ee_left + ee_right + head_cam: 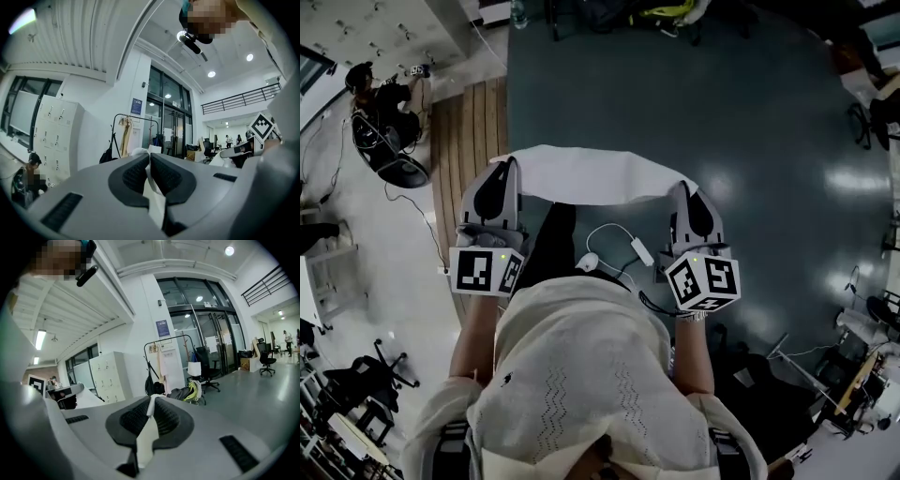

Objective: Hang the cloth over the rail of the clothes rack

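A white cloth (591, 175) is stretched flat between my two grippers, held out in front of the person above the dark floor. My left gripper (508, 169) is shut on the cloth's left end, and my right gripper (681, 190) is shut on its right end. In the left gripper view a strip of cloth (153, 190) is pinched between the black pads (133, 174). The right gripper view shows the cloth (147, 434) clamped the same way. A black clothes rack (136, 117) with hanging garments stands far ahead by the glass doors; the right gripper view shows the rack (169, 340) too.
A seated person (380, 103) is at the upper left beside a wooden floor strip (473, 141). White lockers (110, 376) line the wall. An office chair (206, 366) and bags stand near the rack. Chairs and gear crowd the right edge (872, 319).
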Demonstrator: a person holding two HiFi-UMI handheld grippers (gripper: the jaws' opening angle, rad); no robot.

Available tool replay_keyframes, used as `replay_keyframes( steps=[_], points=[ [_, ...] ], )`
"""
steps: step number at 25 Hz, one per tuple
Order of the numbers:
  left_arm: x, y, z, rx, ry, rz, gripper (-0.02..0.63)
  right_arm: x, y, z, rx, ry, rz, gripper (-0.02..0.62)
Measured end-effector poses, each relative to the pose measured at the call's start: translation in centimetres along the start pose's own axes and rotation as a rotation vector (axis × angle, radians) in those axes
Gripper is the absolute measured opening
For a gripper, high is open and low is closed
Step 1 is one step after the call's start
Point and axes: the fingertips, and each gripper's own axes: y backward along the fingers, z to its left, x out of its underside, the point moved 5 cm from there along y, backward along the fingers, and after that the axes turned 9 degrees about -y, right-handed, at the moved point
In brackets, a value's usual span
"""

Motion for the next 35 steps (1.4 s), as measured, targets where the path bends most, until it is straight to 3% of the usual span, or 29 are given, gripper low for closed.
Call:
replay_keyframes(
  steps=[7,13,21,25,35],
  points=[
    [-0.9,-16.1,6.4,0.094,0.032,-0.027,0.020,-7.0,-12.6,-1.7,0.100,0.012,-0.044,0.029],
    [-1.9,-27.3,10.5,0.179,-0.008,-0.045,0.020,-11.2,-21.2,-3.6,0.162,-0.007,-0.078,0.029],
    [0.2,-34.5,12.1,0.176,0.032,0.016,0.020,-12.2,-27.6,-6.8,0.200,-0.040,-0.037,0.029],
    [0.0,-39.0,12.4,0.171,0.002,0.020,0.019,-14.1,-31.6,-9.7,0.196,-0.038,-0.040,0.029],
    [-1.3,-56.2,8.7,0.092,-0.019,0.046,0.020,-22.2,-44.2,-22.1,0.119,-0.025,-0.027,0.029]
  ],
)
